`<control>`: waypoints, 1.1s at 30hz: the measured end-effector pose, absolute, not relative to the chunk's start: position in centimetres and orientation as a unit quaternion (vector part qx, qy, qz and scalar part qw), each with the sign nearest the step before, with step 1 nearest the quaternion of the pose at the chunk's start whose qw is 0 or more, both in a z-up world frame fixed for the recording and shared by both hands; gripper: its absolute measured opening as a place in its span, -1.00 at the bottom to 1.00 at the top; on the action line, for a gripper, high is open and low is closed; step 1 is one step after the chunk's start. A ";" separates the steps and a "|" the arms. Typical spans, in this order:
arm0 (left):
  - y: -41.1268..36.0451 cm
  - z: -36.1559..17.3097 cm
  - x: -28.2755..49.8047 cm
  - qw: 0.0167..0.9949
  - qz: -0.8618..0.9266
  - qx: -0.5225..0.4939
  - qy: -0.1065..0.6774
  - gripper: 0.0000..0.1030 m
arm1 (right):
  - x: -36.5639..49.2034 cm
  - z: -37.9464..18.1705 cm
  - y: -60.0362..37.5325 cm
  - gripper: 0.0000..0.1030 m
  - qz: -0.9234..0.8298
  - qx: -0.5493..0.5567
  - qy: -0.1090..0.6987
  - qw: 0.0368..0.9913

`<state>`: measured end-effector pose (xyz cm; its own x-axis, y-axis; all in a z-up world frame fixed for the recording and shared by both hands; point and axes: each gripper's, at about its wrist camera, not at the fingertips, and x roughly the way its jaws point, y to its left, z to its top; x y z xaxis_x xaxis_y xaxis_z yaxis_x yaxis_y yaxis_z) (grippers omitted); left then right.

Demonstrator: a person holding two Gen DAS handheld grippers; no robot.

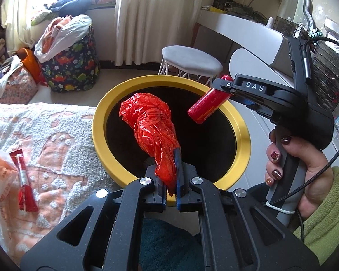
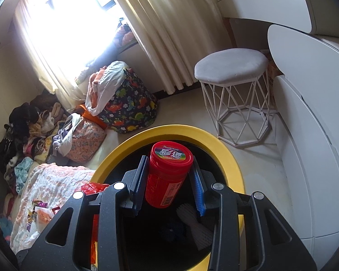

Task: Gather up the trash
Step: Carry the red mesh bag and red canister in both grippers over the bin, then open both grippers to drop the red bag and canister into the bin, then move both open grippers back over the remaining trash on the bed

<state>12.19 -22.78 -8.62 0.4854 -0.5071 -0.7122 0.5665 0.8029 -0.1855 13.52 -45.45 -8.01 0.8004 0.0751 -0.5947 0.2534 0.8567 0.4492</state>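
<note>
Right, both of your loads hang over the same opening.
Bin: the yellow rim (image 1: 241,133) circles a black inside, with open dark space under both loads.
Left gripper (image 1: 171,158): you have it clamped tight on a crumpled red plastic bag (image 1: 151,124), which stands up over the bin's mouth.
Right gripper (image 2: 169,176): its jaws are closed partway on a red canister (image 2: 167,176), lid pointing away from you, over the bin (its far rim (image 2: 180,129) lies just past the lid).
Edges: the bed's orange and white blanket (image 1: 45,131) touches the bin on the left; the white cabinet (image 2: 309,158) stands close on the right.
Left view only: your right hand (image 1: 300,158) on the handle, and a red wrapper (image 1: 24,176) lying on the blanket.
Right view only: white and dark scraps (image 2: 192,221) down inside the bin.
Room: a white stool (image 2: 232,67), pale floor (image 2: 260,169), curtains (image 2: 165,33), a dinosaur-print bag (image 2: 128,106).
</note>
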 end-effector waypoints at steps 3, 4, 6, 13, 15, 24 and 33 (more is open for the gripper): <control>-23.0 -9.2 12.7 0.857 -0.313 0.037 0.408 -0.95 | 13.7 -8.4 -45.6 -0.30 -0.050 0.269 0.318 0.908; -23.1 -9.4 12.9 0.856 -0.313 0.038 0.410 -0.95 | 13.7 -8.4 -45.6 -0.30 -0.050 0.271 0.319 0.907; -23.0 -9.7 13.1 0.856 -0.311 0.033 0.411 -0.80 | 13.7 -8.5 -45.6 -0.28 -0.048 0.274 0.320 0.906; -21.2 -9.1 12.9 0.874 -0.286 0.004 0.394 0.43 | 13.8 -8.3 -45.6 -0.01 -0.049 0.273 0.317 0.907; -20.6 -8.6 12.7 0.880 -0.278 -0.003 0.386 0.64 | 13.8 -8.1 -45.4 0.00 -0.047 0.271 0.315 0.908; -17.4 -6.7 11.6 0.904 -0.234 -0.018 0.358 0.78 | 13.5 -6.9 -44.2 0.24 -0.031 0.253 0.296 0.921; -13.4 -4.7 11.1 0.922 -0.191 -0.039 0.334 0.78 | 13.2 -5.4 -41.8 0.39 -0.010 0.226 0.280 0.933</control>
<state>11.09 -13.43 -4.71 0.7044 -0.3784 -0.6006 0.3270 0.9239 -0.1986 13.21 -41.84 -5.39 0.8430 0.1076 -0.5271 0.1458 0.8974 0.4163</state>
